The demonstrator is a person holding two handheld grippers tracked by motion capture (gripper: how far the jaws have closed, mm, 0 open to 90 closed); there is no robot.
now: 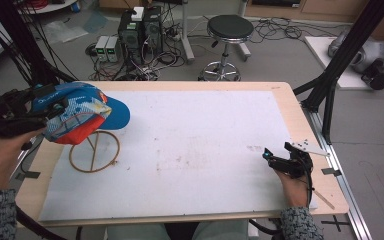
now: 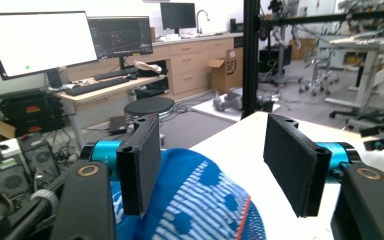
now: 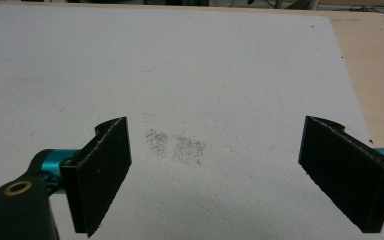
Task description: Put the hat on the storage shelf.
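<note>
- Both pairs of jaws stand wide apart: the left gripper (image 2: 212,165) has its pads spread with a blue patterned cap (image 2: 200,205) between and below them, and the right gripper (image 3: 215,175) gapes over bare white mat with nothing between its pads.
- From above, the left gripper (image 1: 55,102) is at the table's left edge, right against the back of the cap (image 1: 82,112); whether a pad touches the fabric cannot be told.
- That cap, blue with orange underneath, sits on top of a wooden stand (image 1: 95,150) whose ring base lies on the white mat (image 1: 195,130), brim pointing toward the table's middle.
- On the other side, the right gripper (image 1: 272,159) rests low near the mat's right edge, well apart from the cap.
- Faint brown smudges (image 3: 177,145) mark the mat just ahead of the right gripper.
</note>
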